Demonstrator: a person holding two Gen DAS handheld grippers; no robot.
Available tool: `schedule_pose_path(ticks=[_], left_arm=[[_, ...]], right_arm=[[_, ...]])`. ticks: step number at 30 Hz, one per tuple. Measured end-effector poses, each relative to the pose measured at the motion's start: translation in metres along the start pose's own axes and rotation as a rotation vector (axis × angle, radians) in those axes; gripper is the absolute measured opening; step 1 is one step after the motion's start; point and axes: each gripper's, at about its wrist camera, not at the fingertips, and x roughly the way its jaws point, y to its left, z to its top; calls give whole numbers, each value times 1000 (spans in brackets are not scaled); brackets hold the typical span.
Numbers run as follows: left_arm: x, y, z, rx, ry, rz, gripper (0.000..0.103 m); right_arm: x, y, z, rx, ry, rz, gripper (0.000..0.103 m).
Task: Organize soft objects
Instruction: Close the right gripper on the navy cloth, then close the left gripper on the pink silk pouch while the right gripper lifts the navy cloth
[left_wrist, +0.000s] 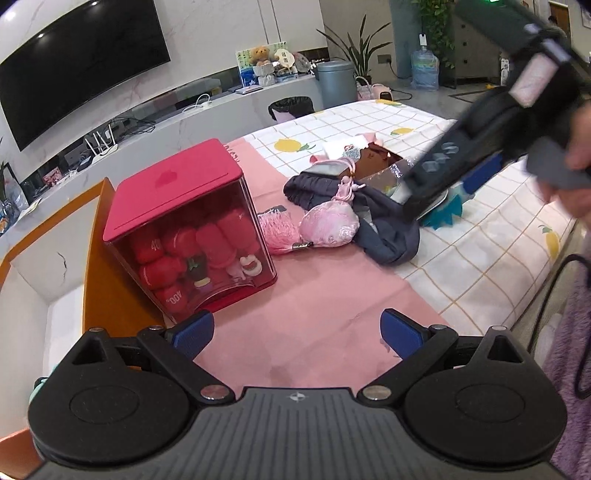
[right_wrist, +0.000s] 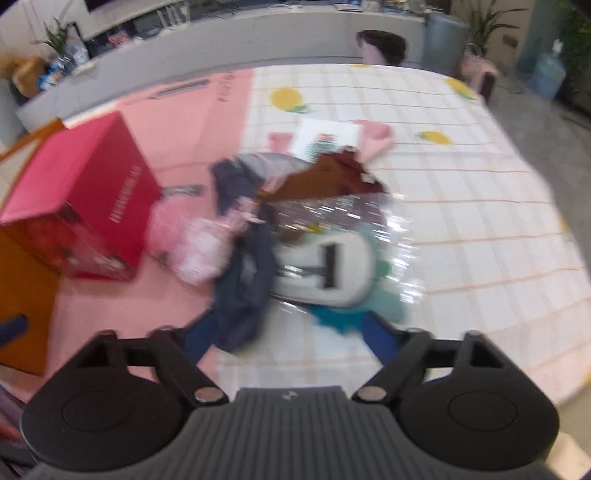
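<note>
A pile of soft things lies mid-table: a dark navy cloth (left_wrist: 384, 225) (right_wrist: 243, 280), a pink embroidered pouch (left_wrist: 328, 223) (right_wrist: 201, 254) with a pink tassel (left_wrist: 277, 229), and a teal-edged white plush (left_wrist: 443, 206) (right_wrist: 325, 269) in shiny wrap. My left gripper (left_wrist: 297, 332) is open and empty, low over the pink mat. My right gripper (right_wrist: 291, 336) is open, its fingers either side of the navy cloth and teal plush; in the left wrist view it (left_wrist: 439, 188) hovers over the pile. The right wrist view is blurred.
A red box (left_wrist: 184, 229) (right_wrist: 77, 199) with a clear front holds red soft toys, left of the pile. An orange box (left_wrist: 92, 229) stands at the table's left edge. A brown flat piece (left_wrist: 376, 162) and a white card (right_wrist: 328, 133) lie behind the pile.
</note>
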Motion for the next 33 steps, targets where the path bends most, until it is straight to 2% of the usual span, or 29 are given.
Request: schedule_pose_path(ticks=[2, 7, 11, 13, 14, 16, 17, 18, 19, 21, 24, 29, 31, 33], left_arm=[[-1, 1, 1, 4, -1, -1, 103], [0, 4, -1, 4, 15, 14, 103], [2, 4, -2, 8, 23, 16, 103], [2, 4, -3, 9, 25, 14, 103], [3, 4, -3, 9, 24, 15, 103], [3, 4, -2, 10, 16, 19, 103], [3, 3, -2, 10, 7, 18, 103], [3, 3, -1, 11, -2, 17, 103], [3, 2, -1, 12, -11, 16, 103], [5, -2, 1, 21, -13, 19, 103], [9, -10, 5, 51, -45, 21, 103], [26, -26, 18, 89, -164, 8, 103], [35, -36, 20, 168, -213, 29, 103], [47, -48, 23, 294, -230, 68, 103]], right_arm=[[8, 10, 5, -15, 2, 31, 86], [32, 42, 10, -86, 57, -16, 87], [49, 58, 13, -133, 69, -54, 80], [55, 62, 14, -150, 75, -60, 69], [59, 62, 14, -155, 84, -61, 59], [65, 60, 14, -155, 93, -58, 50], [64, 58, 13, -152, 87, -49, 38], [63, 56, 13, -157, 87, -35, 20], [61, 55, 12, -165, 94, -33, 14], [54, 53, 6, -187, 111, -80, 10], [37, 41, -6, -220, 120, -138, 10], [14, 8, -10, -113, 80, -203, 10], [12, 0, -8, -82, 77, -208, 10], [12, -5, -7, -72, 82, -194, 10]])
